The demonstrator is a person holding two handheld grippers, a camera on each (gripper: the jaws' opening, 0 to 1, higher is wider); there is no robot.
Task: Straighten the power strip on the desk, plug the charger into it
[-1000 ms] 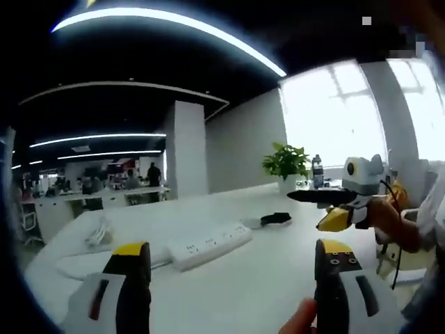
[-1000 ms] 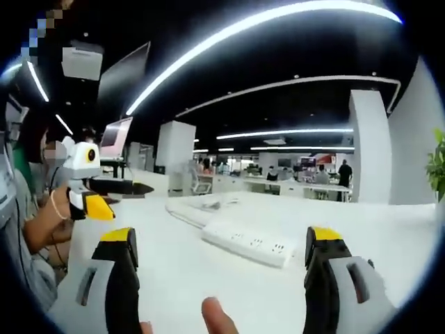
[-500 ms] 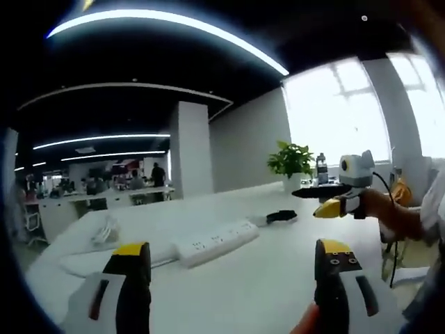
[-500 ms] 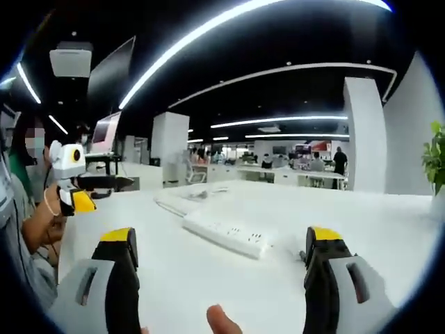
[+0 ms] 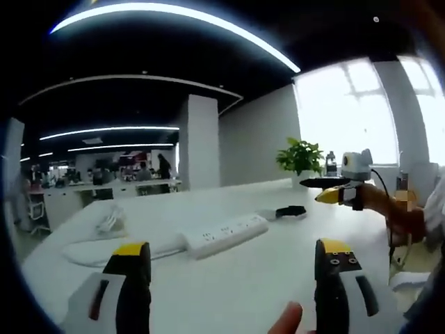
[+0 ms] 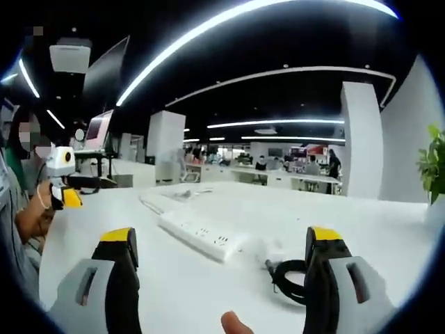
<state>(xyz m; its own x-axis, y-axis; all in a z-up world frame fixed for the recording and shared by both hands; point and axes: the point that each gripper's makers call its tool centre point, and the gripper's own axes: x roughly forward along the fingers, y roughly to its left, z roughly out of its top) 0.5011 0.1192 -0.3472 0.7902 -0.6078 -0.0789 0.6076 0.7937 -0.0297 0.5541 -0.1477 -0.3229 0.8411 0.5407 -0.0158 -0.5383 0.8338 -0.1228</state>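
Note:
A white power strip (image 5: 226, 235) lies askew on the white desk (image 5: 229, 285), its white cable (image 5: 104, 250) trailing left. The same power strip (image 6: 198, 233) shows in the right gripper view, lying diagonally ahead. A black charger with its coiled cord (image 5: 288, 211) rests just past the strip's right end; in the right gripper view the black charger cord (image 6: 286, 277) lies close to my right jaw. My left gripper (image 5: 231, 261) is open above the desk, short of the strip. My right gripper (image 6: 221, 254) is open too, holding nothing. Each gripper also appears in the other's view, held by a hand.
A potted plant (image 5: 300, 156) and a bottle (image 5: 331, 164) stand at the desk's far side by bright windows. A bundle of white cable (image 5: 111, 221) lies at the far left. A person (image 6: 17, 209) sits at the desk's left edge. Office desks and people fill the background.
Both cameras swung: the strip drifted right in the left view and left in the right view, where the black charger cord came into sight. The other gripper moved farther off in each view.

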